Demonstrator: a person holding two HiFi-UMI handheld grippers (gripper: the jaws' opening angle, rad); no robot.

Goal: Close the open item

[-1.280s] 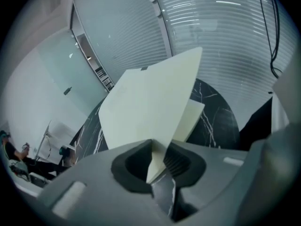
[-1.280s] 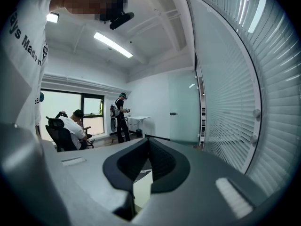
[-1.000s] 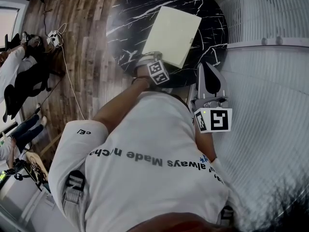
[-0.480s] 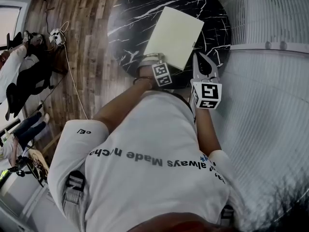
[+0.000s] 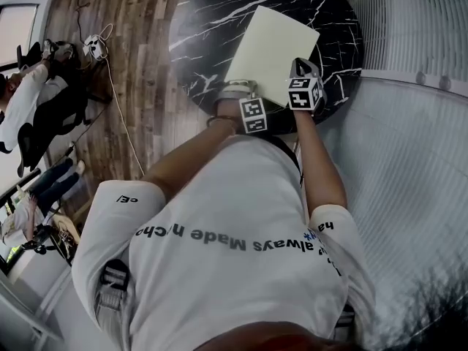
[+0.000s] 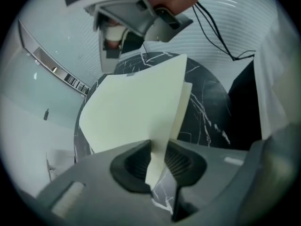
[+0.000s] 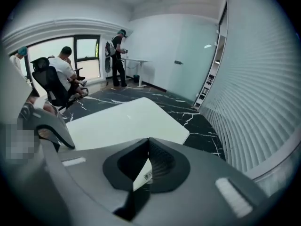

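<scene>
Right gripper (image 5: 300, 66) now at folder (image 5: 269, 48) edge; shirt (image 5: 234, 269): "always Made"

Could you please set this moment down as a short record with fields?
Item: pale folder, partly open, one cover raised
Surface: round black marbled table
Left gripper: shut on the folder's raised cover
Right gripper: jaws together, at the folder's near corner; contact unclear
Task state: folder not yet closed
</scene>
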